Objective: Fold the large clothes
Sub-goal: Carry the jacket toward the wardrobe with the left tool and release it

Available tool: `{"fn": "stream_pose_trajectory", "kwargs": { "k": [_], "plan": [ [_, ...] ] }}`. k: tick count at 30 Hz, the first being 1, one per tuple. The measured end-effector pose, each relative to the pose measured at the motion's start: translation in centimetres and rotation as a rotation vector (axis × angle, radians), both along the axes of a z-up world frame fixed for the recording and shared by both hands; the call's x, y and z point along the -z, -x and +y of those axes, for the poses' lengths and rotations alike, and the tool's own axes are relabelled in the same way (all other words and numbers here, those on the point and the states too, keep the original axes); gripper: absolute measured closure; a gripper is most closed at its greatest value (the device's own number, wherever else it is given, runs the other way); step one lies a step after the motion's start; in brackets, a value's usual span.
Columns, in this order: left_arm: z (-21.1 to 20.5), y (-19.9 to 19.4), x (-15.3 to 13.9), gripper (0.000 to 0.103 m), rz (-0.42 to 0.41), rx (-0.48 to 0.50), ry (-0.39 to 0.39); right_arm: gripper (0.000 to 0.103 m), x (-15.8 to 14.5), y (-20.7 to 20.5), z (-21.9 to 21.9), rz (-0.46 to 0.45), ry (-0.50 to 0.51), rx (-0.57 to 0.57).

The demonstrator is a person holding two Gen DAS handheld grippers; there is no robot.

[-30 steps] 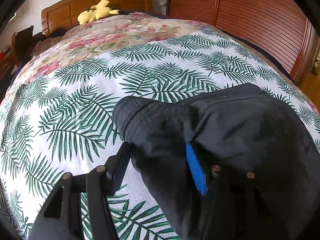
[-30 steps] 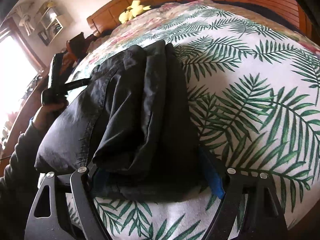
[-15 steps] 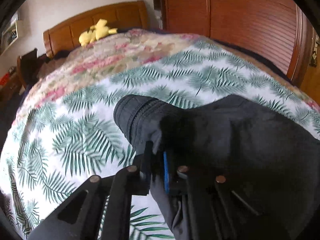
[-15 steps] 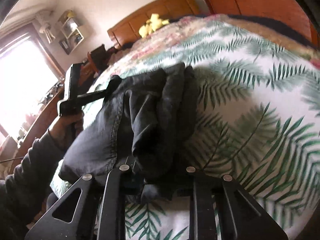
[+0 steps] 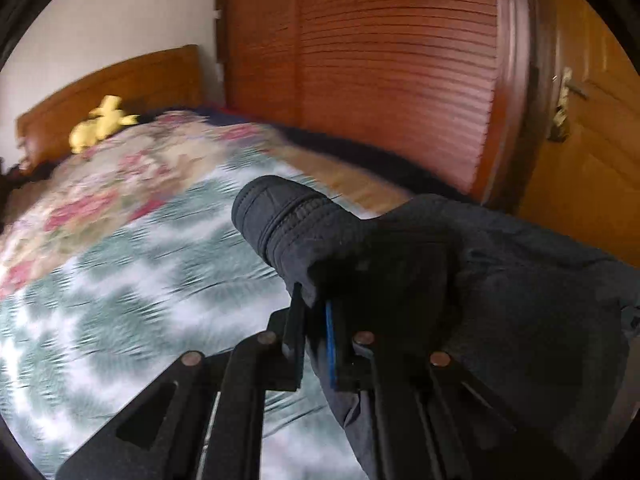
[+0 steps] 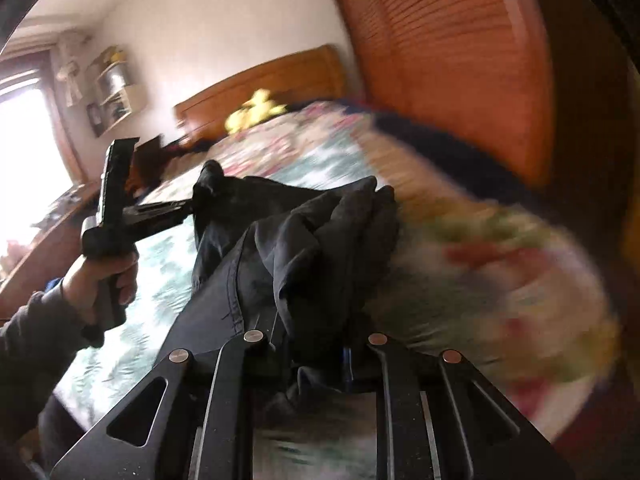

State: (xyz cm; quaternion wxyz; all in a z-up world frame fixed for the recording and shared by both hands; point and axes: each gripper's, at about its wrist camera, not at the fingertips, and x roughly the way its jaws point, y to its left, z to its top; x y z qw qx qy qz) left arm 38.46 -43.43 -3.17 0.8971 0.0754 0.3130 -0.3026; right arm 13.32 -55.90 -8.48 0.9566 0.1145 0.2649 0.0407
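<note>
**Both grippers lift the dark clothes off the bed**

On the left, the left gripper (image 5: 316,320) has its fingers pinched tight on one end of the dark garment (image 5: 500,300). A thick, stitched band of the cloth sticks up past the fingers like a rolled cuff. The person's hand (image 6: 104,276) on that gripper's handle shows in the right wrist view.

In the middle, the garment hangs between the two grippers, above the bed (image 5: 120,280) with its leaf-print cover. It sags and bunches in folds, so it looks soft and floppy, and not heavy. It may slip if only a thin bit is pinched. The thick band and the seams look like the best spots to hold, one at each end.

On the right, the right gripper (image 6: 316,344) has its fingers close together, squeezing a fat bunch of the cloth.

Far back, near the headboard end of the bed, lies a yellow soft toy (image 5: 100,124).
</note>
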Motion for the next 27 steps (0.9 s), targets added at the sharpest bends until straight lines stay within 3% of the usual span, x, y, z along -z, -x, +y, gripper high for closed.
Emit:
{"fn": "stream_pose_trajectory", "kwargs": {
  "k": [2,6,12,14,18,22,23,27],
  "plan": [
    [-4.5,0.2,-0.7,0.099,0.006,0.027,0.022,0.087,-0.9,1.2,-3.2,-0.016,0.048,0.07],
    [-10.3,1.1,-2.0,0.099,0.026,0.092,0.06,0.088,-1.4,3.8,-10.0,-0.02,0.038,0.215],
    [-14.9,3.5,-1.4,0.1,-0.028,0.155,-0.027,0.087,-0.7,8.0,-15.8,-0.009,0.061,0.373],
    [-15.1,3.6,-1.0,0.099,-0.038,0.137,-0.069,0.084,0.8,7.6,-17.1,0.053,0.063,0.398],
    [-13.8,2.5,0.2,0.099,0.038,0.106,-0.122,0.069,2.3,7.9,-17.8,0.119,0.097,0.462],
    [-11.1,3.0,-0.2,0.097,0.06,0.104,-0.079,0.065,1.0,8.7,-18.3,0.089,0.123,0.529],
    [-10.5,3.7,-0.5,0.097,0.054,0.11,-0.073,0.059,0.3,9.0,-18.0,0.079,0.143,0.553],
    [-7.6,6.2,-1.5,0.096,0.018,0.139,-0.052,0.056,-1.8,8.8,-15.8,0.026,0.206,0.516]
  ]
}}
